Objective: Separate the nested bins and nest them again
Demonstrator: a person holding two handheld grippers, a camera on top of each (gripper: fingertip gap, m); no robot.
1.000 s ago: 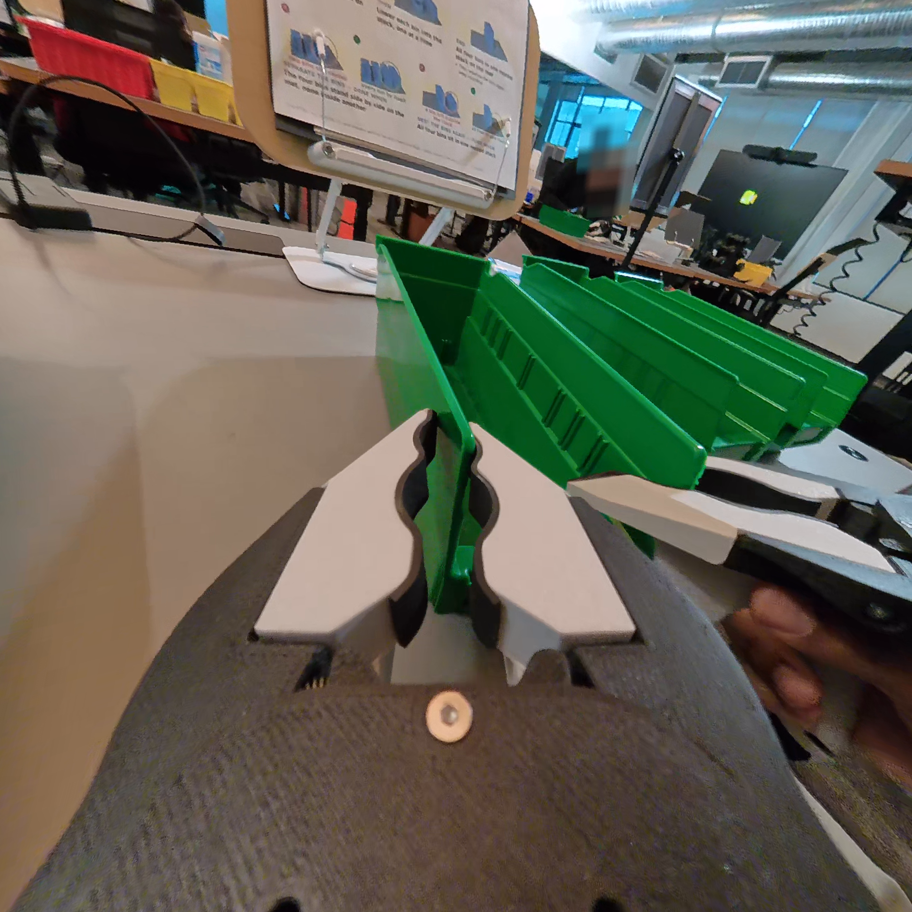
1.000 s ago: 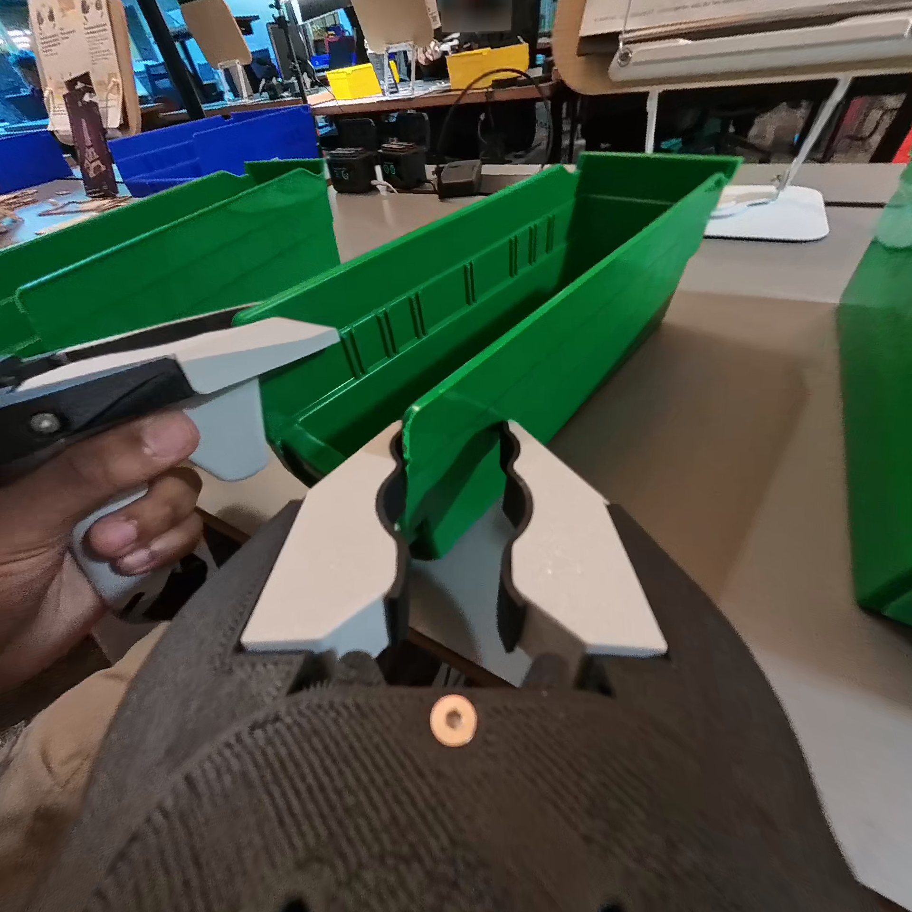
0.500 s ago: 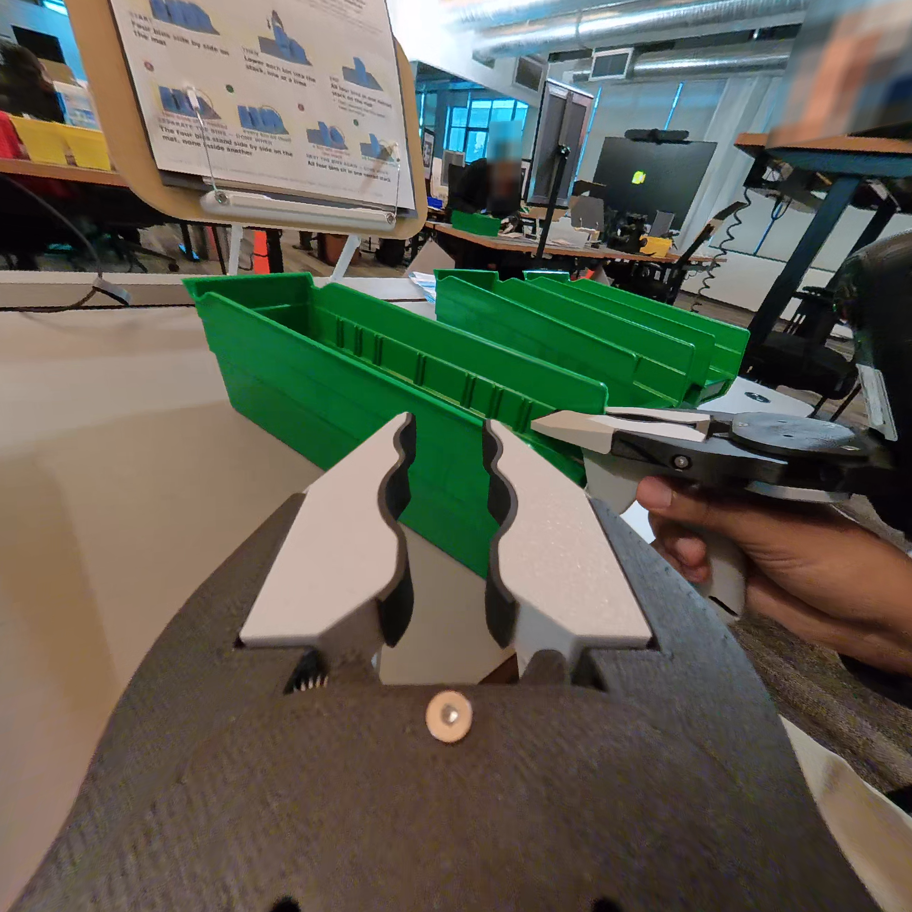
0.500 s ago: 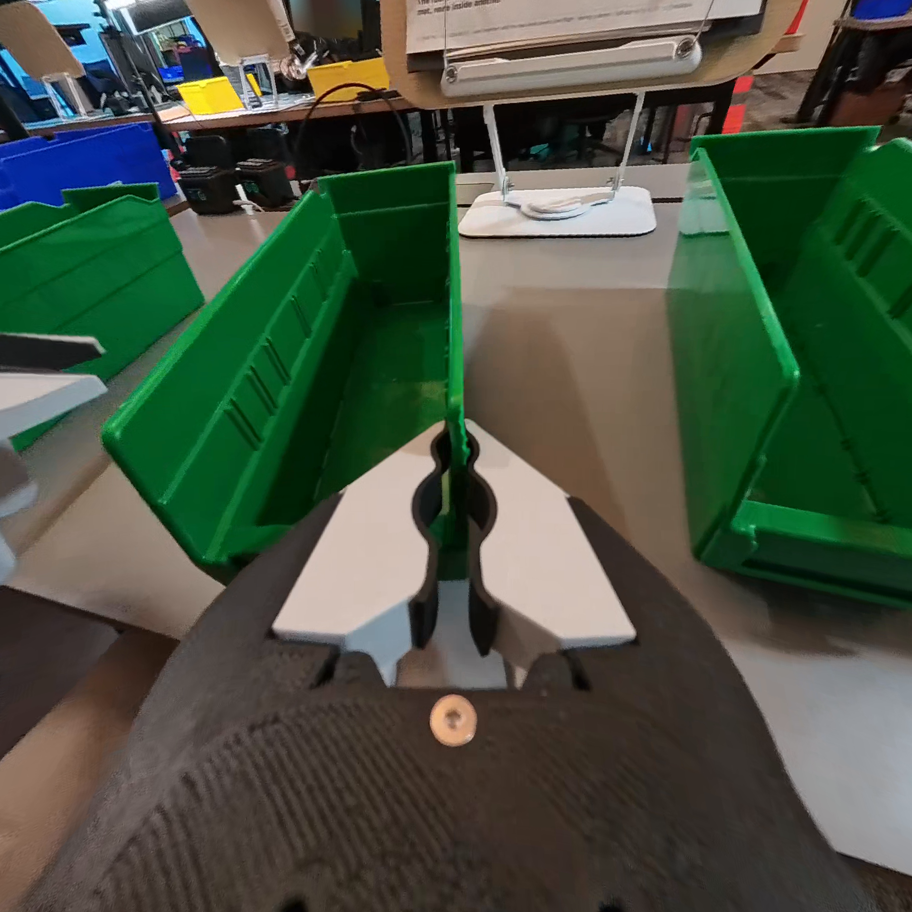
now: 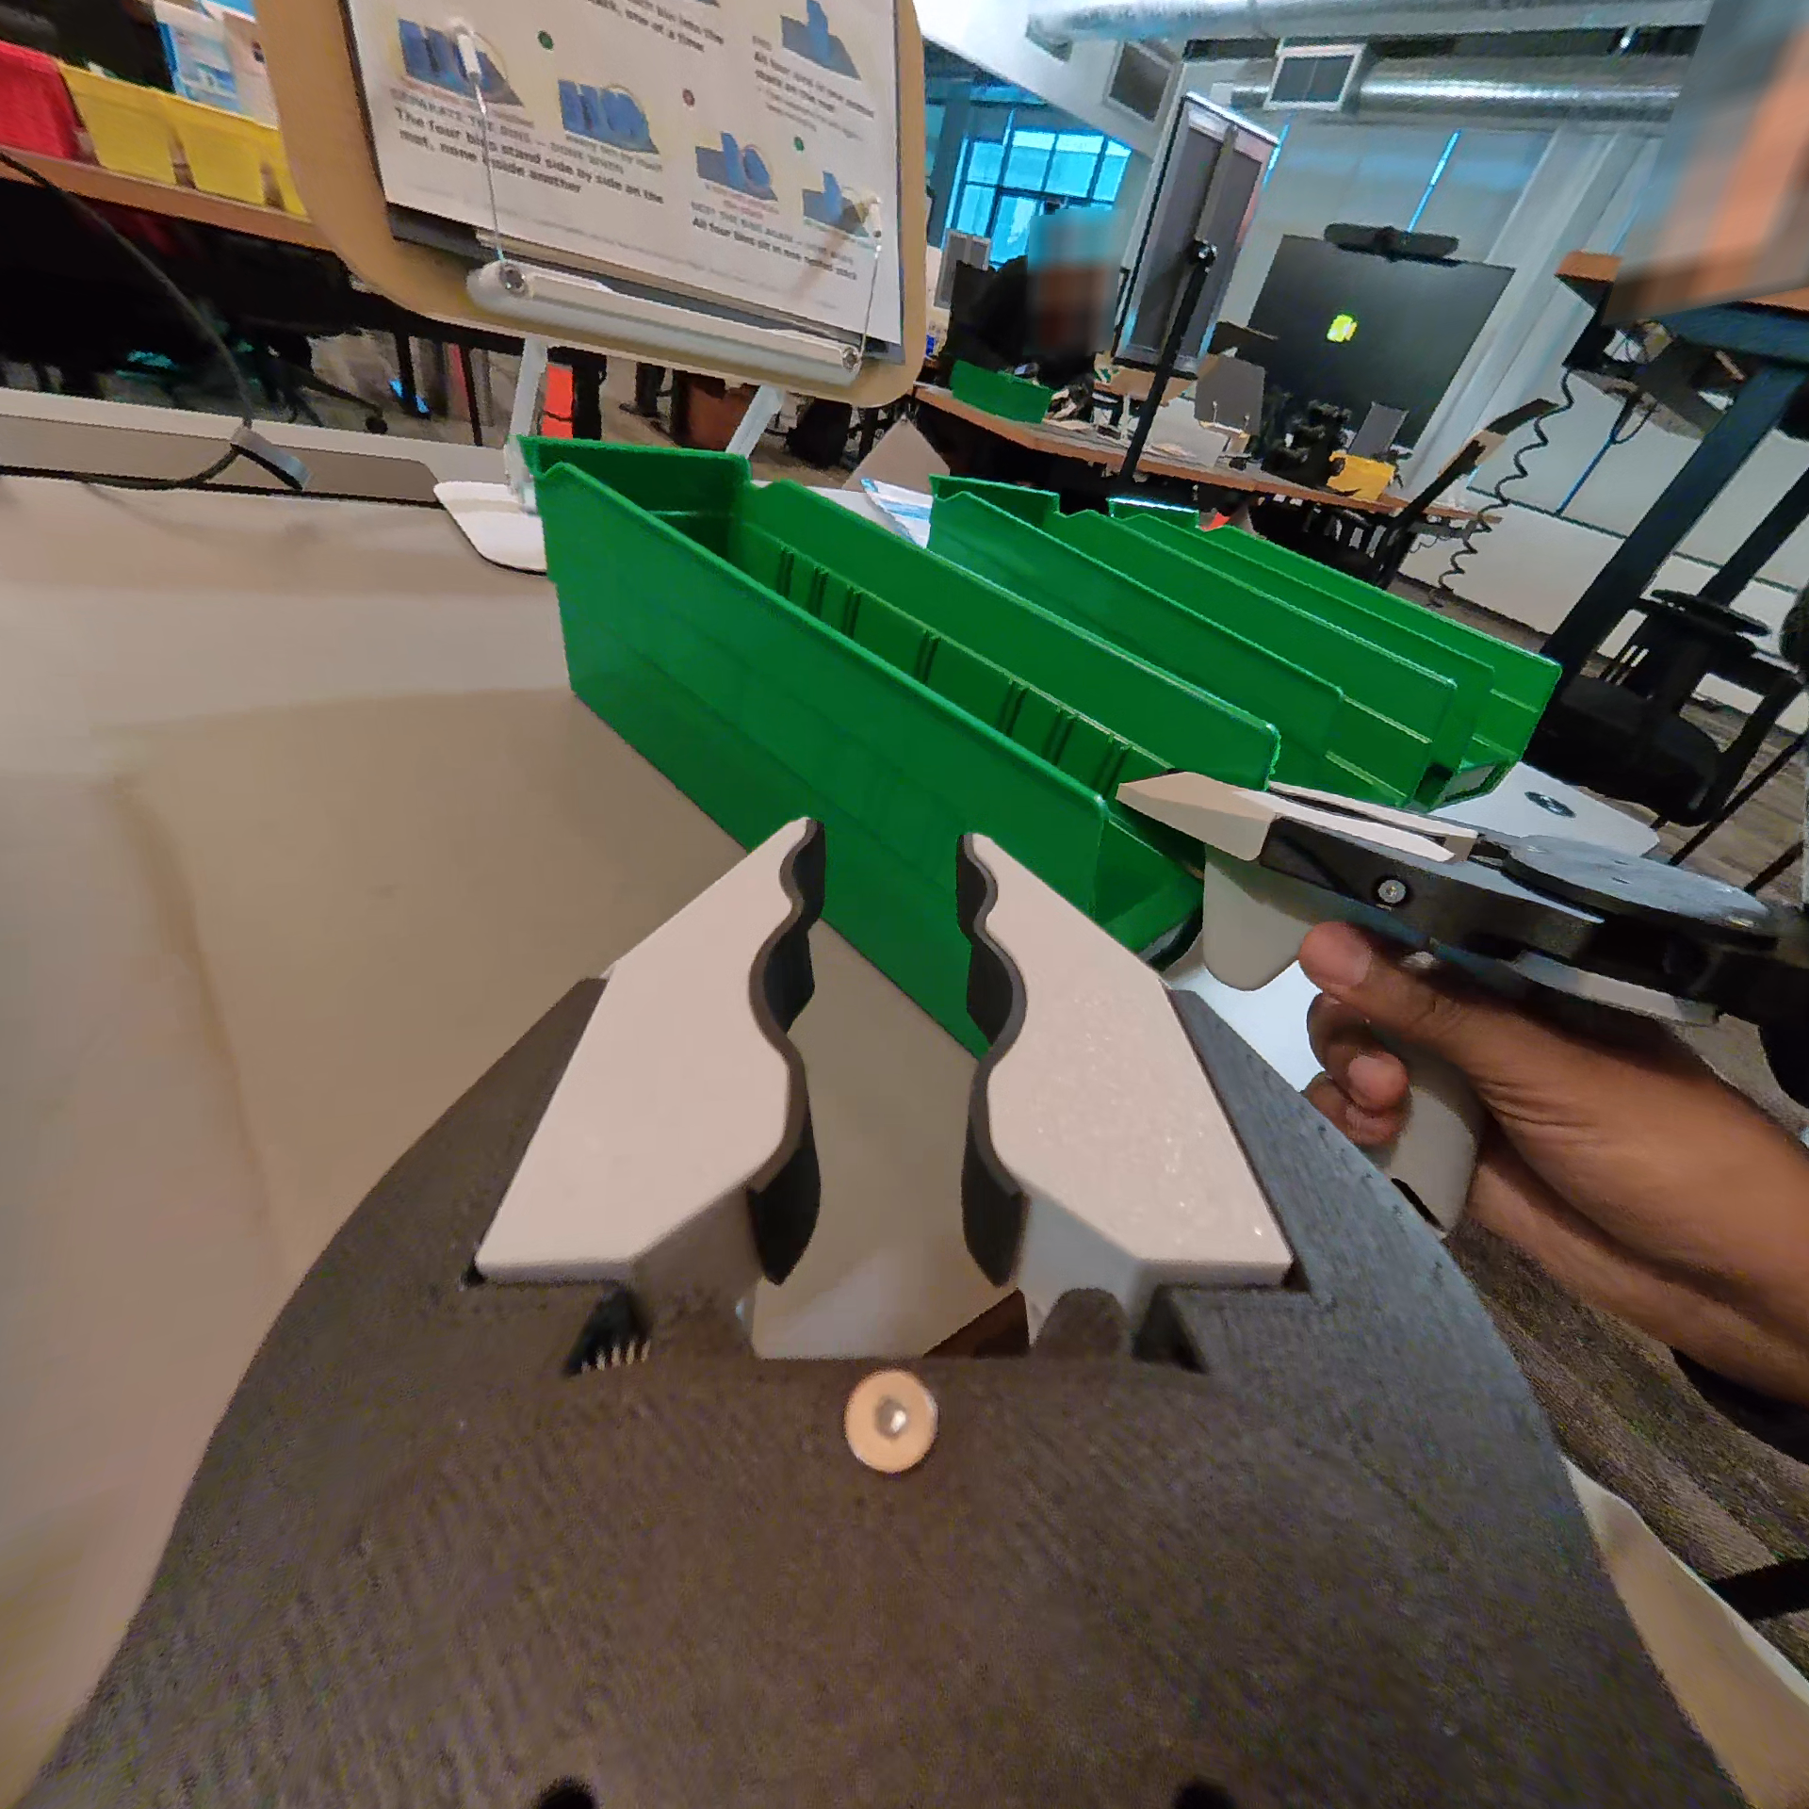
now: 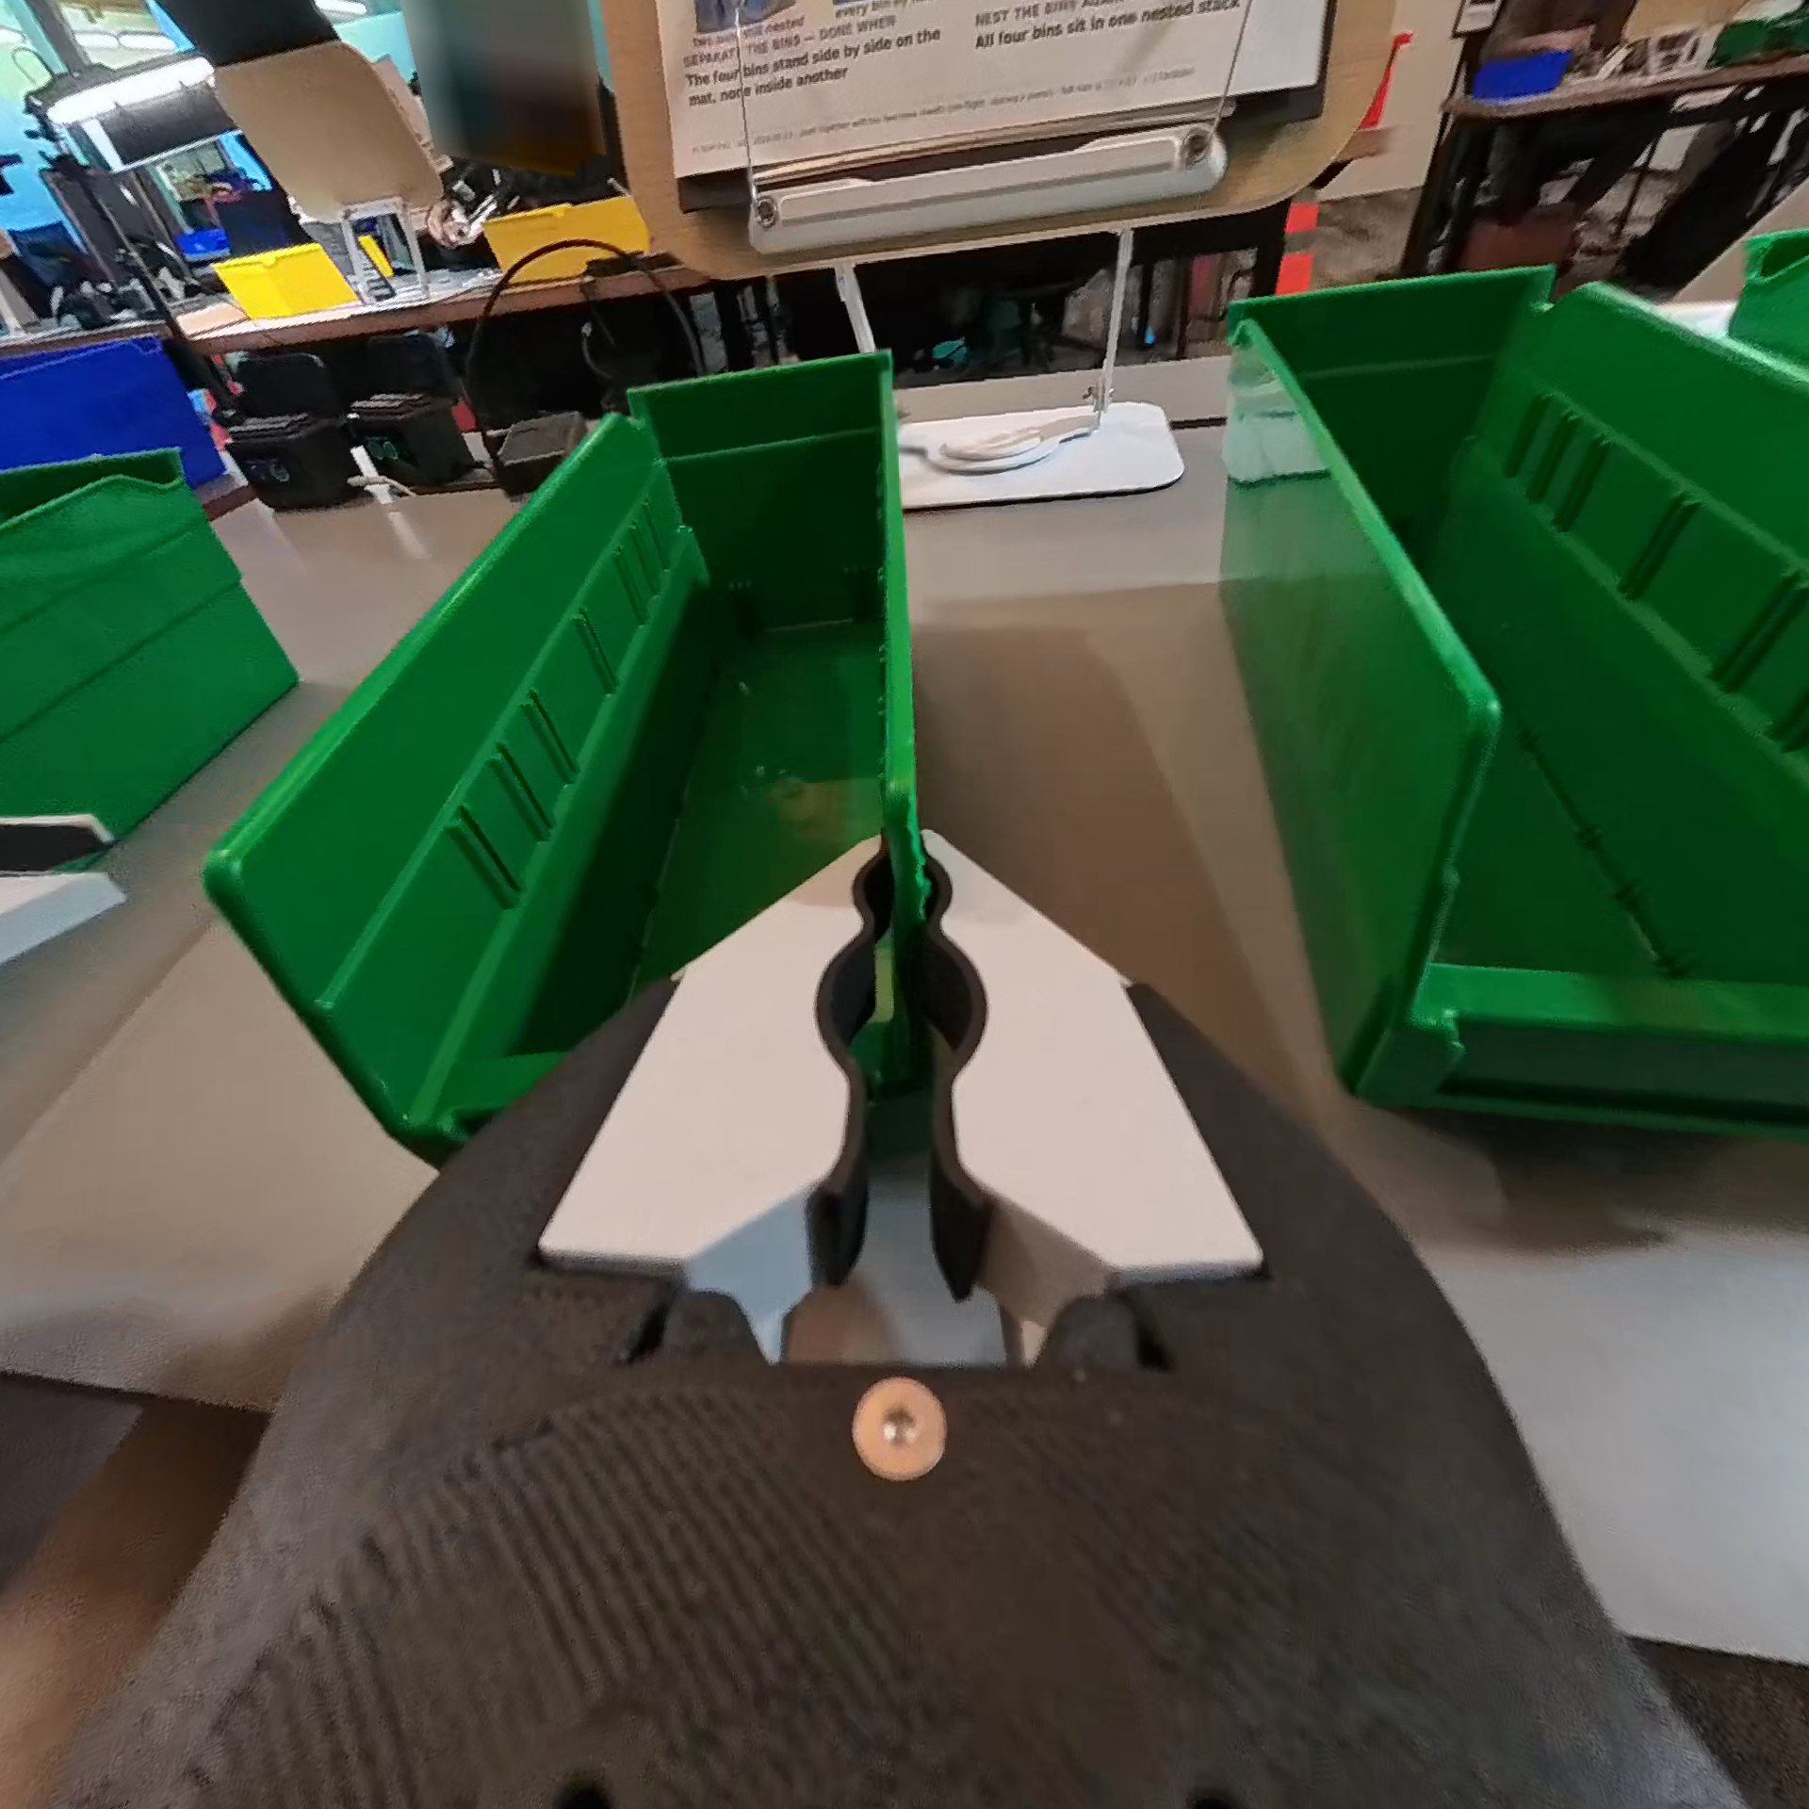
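Observation:
A long green bin stands on the table straight ahead of my left gripper, which is open, empty and a little short of the bin's near end. My right gripper is shut on the near end of this bin's right wall; it also shows from the side in the left wrist view, held by a hand. More green bins lie close together to the right; in the right wrist view they look nested. The left gripper's fingertips show at the left edge.
A clipboard stand with an instruction sheet stands on a white base behind the bins. Another green bin sits at the far left, with a blue bin behind it. The table's front edge is close under both grippers.
My left gripper let go of the bin's wall, opened and drew back. My right gripper shut on the bin's right wall and swung it to point toward the clipboard stand.

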